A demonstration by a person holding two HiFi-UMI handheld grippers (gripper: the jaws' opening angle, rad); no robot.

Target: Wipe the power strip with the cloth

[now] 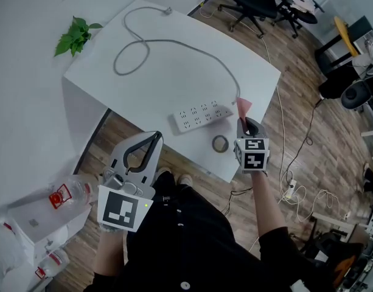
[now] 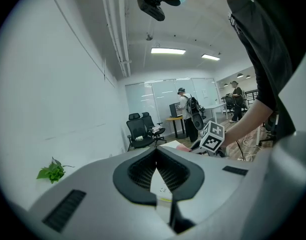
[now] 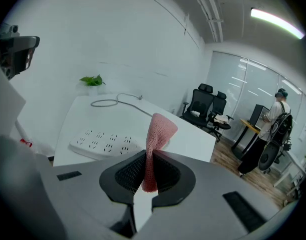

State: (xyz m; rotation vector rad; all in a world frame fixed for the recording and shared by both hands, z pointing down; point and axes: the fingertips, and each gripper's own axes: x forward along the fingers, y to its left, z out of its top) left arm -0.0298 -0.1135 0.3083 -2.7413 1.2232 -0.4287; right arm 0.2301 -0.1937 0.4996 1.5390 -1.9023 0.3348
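Pink cloth (image 3: pixel 157 134) was clamped by one end in the right gripper (image 1: pixel 245 124), held up beside the cable end of the power strip (image 1: pixel 201 115), which lay on the table (image 1: pixel 174 59). Left gripper (image 1: pixel 151 140) was seen with jaws together, nothing between them. Cloth was judged soft and floppy. The strip was judged light and likely to slide, so best pinned at the casing's free end.

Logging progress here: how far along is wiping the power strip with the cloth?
Done: the right gripper is shut on the pink cloth. In hand: the cloth hovers near the power strip, apparently not touching it. Left: all the wiping. The left gripper is shut, empty, off the table.
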